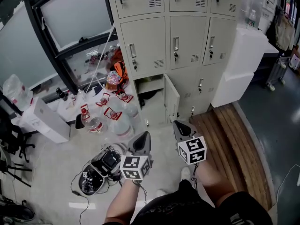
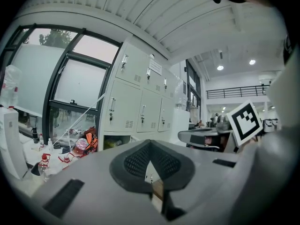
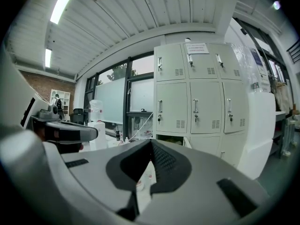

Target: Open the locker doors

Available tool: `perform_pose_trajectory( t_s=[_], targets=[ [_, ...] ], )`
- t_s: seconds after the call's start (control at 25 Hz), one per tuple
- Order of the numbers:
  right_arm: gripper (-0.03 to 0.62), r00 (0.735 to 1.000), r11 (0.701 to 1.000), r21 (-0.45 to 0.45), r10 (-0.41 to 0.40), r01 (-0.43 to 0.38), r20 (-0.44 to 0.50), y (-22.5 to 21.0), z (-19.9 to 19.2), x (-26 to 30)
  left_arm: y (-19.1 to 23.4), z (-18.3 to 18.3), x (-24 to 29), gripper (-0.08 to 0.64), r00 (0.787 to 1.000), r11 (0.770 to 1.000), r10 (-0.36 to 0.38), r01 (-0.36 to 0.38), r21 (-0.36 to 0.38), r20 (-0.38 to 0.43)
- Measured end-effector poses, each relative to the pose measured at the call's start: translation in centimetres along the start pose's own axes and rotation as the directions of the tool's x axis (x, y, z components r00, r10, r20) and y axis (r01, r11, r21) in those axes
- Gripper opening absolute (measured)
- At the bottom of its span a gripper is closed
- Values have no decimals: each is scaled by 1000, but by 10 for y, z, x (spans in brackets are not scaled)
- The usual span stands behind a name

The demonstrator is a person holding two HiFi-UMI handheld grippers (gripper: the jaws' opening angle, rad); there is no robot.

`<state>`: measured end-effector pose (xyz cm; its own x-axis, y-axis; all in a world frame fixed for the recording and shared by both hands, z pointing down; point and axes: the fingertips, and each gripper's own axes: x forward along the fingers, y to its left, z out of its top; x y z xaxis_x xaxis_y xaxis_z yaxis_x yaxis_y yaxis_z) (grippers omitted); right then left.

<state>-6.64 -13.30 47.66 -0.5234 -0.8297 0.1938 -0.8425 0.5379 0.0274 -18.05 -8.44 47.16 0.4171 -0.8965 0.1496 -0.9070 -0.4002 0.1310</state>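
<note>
A grey bank of lockers (image 1: 176, 46) stands ahead, three columns wide. In its lowest row the left locker's door (image 1: 171, 97) hangs open, swung out to the right, with a dark compartment (image 1: 151, 93) behind it. The other doors appear closed, with handles and keys showing. My left gripper (image 1: 143, 138) and right gripper (image 1: 179, 125) are held side by side over the floor, well short of the lockers, both shut and empty. From the left gripper view the lockers (image 2: 140, 108) lie ahead beyond the closed tips (image 2: 150, 142). The right gripper view shows the lockers (image 3: 201, 95) past its closed tips (image 3: 151, 142).
Several water jugs (image 1: 119, 118) with red handles stand on the floor left of the open locker. Camera gear and cables (image 1: 101, 168) lie near my left side. White foam blocks (image 1: 241, 60) lean right of the lockers, above wooden boards (image 1: 225, 135). A white box (image 1: 42, 121) sits by the window.
</note>
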Motion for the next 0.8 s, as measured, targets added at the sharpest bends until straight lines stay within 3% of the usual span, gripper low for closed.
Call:
perform_pose_trajectory(
  t_s=[0.8],
  targets=[
    [0, 1000, 999, -26, 23, -22, 21, 0, 3, -14, -14, 2, -3, -2, 1000, 1000, 6, -6, 5, 3]
  ],
)
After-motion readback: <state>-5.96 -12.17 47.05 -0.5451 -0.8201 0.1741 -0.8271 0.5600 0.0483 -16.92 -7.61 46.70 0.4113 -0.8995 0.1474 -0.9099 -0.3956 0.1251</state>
